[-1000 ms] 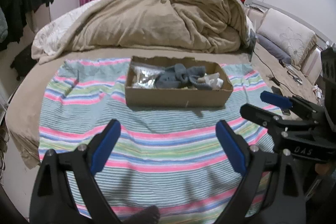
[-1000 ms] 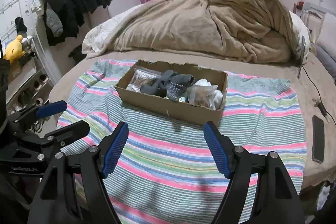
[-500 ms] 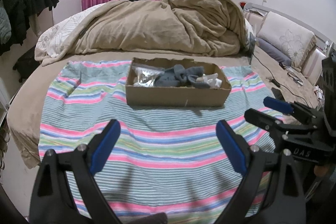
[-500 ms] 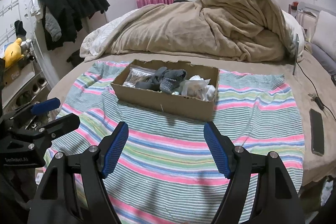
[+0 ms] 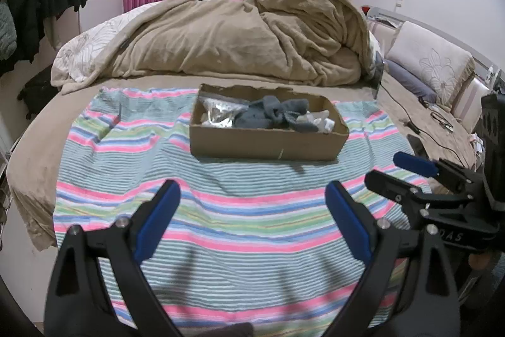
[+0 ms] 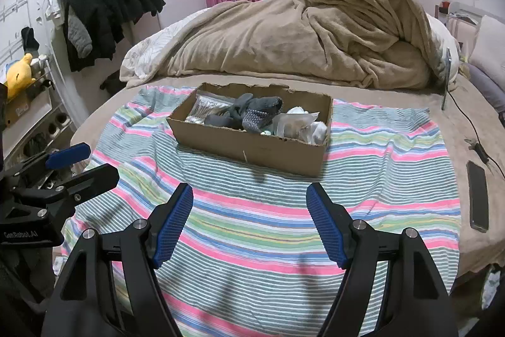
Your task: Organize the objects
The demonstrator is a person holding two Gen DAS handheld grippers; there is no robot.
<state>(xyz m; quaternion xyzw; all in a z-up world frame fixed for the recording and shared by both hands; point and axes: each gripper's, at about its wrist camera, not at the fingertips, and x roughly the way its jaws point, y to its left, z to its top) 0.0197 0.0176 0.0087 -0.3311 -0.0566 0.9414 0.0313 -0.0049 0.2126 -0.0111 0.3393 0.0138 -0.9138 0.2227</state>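
Observation:
An open cardboard box (image 5: 265, 144) (image 6: 252, 147) sits on a striped cloth (image 5: 221, 210) (image 6: 258, 226) spread over the bed. Inside lie grey socks (image 5: 277, 114) (image 6: 255, 112), a clear packet with silvery contents (image 5: 221, 114) (image 6: 202, 112) at its left end, and clear bags with white items (image 6: 300, 125) at its right end. My left gripper (image 5: 252, 195) hangs open over the cloth, short of the box, with nothing between its blue pads. My right gripper (image 6: 249, 198) is open too, equally empty. Each gripper shows at the edge of the other's view.
A heaped tan blanket (image 5: 240, 37) fills the far half of the bed. A dark phone (image 6: 478, 195) and a cable (image 6: 467, 122) lie on the bed right of the cloth. Pillows (image 5: 429, 62) are at the right, dark clothes (image 6: 104, 21) hang at the left beside a yellow plush toy (image 6: 19, 78).
Both views have tilted slightly, so the box sits a little differently in the frame. The box and its contents have not moved, and both grippers stay open and empty.

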